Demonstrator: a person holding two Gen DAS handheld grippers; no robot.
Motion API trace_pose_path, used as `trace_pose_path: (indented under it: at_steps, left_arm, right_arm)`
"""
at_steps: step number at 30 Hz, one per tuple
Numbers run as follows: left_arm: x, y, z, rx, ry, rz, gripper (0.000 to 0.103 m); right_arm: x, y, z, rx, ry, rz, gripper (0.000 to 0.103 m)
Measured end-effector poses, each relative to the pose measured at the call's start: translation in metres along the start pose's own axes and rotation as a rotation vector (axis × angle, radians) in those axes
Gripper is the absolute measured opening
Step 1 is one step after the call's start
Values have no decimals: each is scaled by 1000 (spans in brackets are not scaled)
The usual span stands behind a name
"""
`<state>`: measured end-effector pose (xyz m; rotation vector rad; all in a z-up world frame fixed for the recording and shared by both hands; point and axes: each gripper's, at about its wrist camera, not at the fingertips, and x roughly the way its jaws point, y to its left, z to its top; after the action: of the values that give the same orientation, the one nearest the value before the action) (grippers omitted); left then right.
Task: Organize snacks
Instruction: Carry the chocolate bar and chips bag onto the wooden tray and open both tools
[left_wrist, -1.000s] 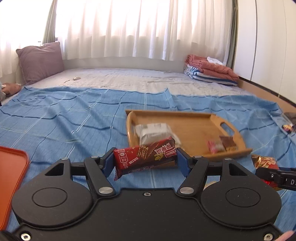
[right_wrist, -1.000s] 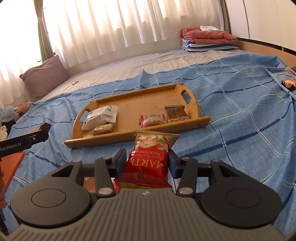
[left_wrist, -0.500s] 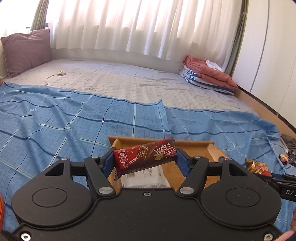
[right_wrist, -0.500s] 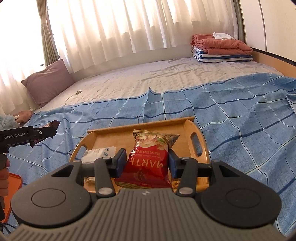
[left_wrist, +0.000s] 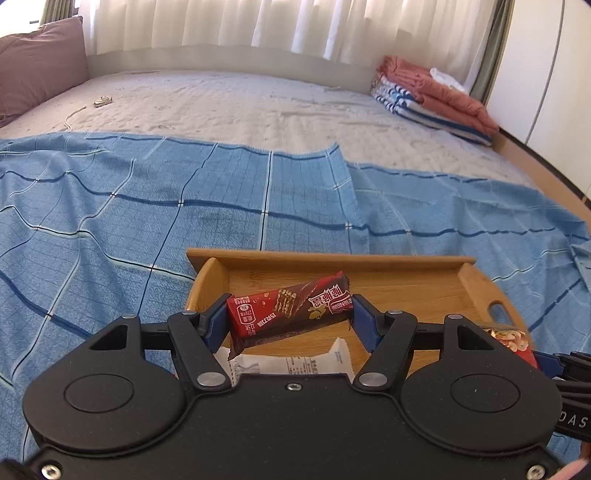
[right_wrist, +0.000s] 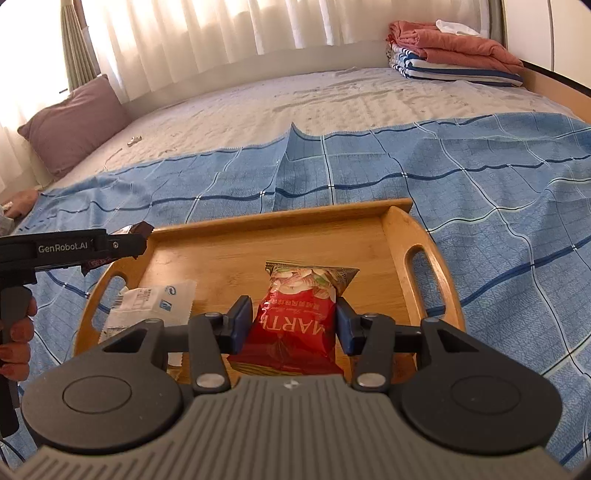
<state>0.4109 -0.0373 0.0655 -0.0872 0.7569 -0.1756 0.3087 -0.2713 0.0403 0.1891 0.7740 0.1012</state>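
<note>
The bed (right_wrist: 332, 99) is covered at its near half by a blue checked sheet (right_wrist: 480, 192). A wooden tray (right_wrist: 436, 254) is supported on this sheet. A purple pillow (right_wrist: 74, 122) and folded blankets (right_wrist: 454, 51) are placed on the far, uncovered mattress area.

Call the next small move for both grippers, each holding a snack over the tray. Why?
Probably lower and release. The left gripper is shut on the chocolate bar, the right gripper on the red nut bag, and both hang over bare wood of the wooden tray, clear of the white packet.
</note>
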Motion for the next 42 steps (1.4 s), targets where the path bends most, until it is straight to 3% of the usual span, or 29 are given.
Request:
trace_pose_path:
  at_steps: [4,12,36,40,41,42]
  left_arm:
    - [20,-7,-3,54,16,39,65]
    - [40,-3,-12,63,43,52,65]
    - [48,-6,-27,105,30,78,66]
    - [47,-9,-28,122,20,87,69]
    - [46,-9,-28,126,19,86,71]
    - [45,-10,-28,130,16,85,77]
  right_arm:
    - [19,0,-4,-18,27,-15,51]
    - [36,1,-10,-32,38,-26,51]
    - [40,6,-21,-82,27,-26,52]
    - [38,5,-22,-74,16,-20,57]
    - [37,4,-22,-70,9,-21,65]
    - [35,4,-22,-65,3,-17,67]
